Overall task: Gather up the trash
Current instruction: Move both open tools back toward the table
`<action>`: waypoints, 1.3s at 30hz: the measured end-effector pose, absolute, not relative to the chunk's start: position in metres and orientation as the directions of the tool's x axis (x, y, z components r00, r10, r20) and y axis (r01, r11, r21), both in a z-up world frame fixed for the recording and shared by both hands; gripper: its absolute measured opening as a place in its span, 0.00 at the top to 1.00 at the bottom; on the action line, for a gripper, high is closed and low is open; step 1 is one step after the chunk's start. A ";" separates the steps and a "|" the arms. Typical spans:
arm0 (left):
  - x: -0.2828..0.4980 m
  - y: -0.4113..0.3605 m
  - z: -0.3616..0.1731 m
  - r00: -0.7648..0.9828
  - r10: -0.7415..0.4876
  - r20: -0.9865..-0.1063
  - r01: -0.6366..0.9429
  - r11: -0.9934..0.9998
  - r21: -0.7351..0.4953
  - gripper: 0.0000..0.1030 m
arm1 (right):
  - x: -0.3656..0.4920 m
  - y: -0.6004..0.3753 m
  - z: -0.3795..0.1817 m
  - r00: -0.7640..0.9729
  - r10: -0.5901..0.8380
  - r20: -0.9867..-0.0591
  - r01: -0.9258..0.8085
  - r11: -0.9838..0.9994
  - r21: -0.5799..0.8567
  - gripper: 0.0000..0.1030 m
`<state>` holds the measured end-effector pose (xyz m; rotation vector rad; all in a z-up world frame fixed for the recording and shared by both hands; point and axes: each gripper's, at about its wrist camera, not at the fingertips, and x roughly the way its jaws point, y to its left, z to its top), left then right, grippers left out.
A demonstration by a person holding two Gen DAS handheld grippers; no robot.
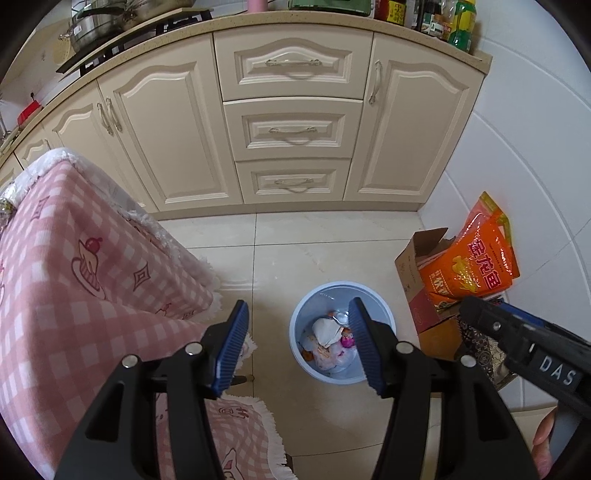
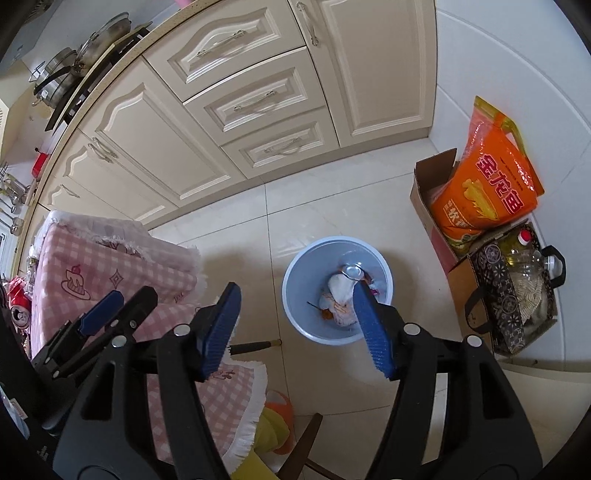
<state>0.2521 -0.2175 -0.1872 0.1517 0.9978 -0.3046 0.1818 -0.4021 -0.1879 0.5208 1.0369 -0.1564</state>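
Below, the bin is standing on the tiled floor, just ahead of and under both tongs, with trash lying in its bottom: crumpled white paper, a crushed silvery can and some pink and orange wrappers. In the left wrist view the left tongs are gaping wide and holding nothing, the right pad overlapping the bin's rim and the left pad hanging over the edge of the pink checked cloth. The right tongs are likewise spreading wide and gripping nothing, their right pad crossing the bin's near side. Each tool is showing in the other's view: the right one is entering at the lower right of the left view, its body reading "DAS"; the left one is sitting low at the left of the right view.

To the right of the tongs, a cardboard box is holding an orange bag printed with large Chinese characters, and nearer, a patterned tote is carrying a clear bottle with a red cap. To the left, beyond the cloth, a red can is lying. Ahead, cream cabinets are running under a counter bearing pots and labelled bottles, their writing too small to read.
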 end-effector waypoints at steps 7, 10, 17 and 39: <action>0.240 -0.213 -0.171 0.528 -0.201 -0.825 0.331 0.943 -0.018 0.46 | 0.169 -0.397 -0.178 0.525 0.108 -0.844 0.359 0.871 0.335 0.39; 0.232 -0.208 -0.164 0.540 -0.208 -0.816 0.334 0.942 -0.019 0.46 | 0.163 -0.393 -0.173 0.532 0.104 -0.840 0.357 0.873 0.334 0.39; 0.213 -0.195 -0.143 0.576 -0.221 -0.787 0.330 0.944 -0.023 0.46 | 0.147 -0.375 -0.155 0.563 0.098 -0.820 0.332 0.883 0.333 0.39; 0.157 -0.069 -0.078 0.721 -0.205 -0.662 0.205 0.976 -0.080 0.46 | 0.123 -0.257 -0.088 0.658 0.113 -0.744 0.141 0.952 0.270 0.39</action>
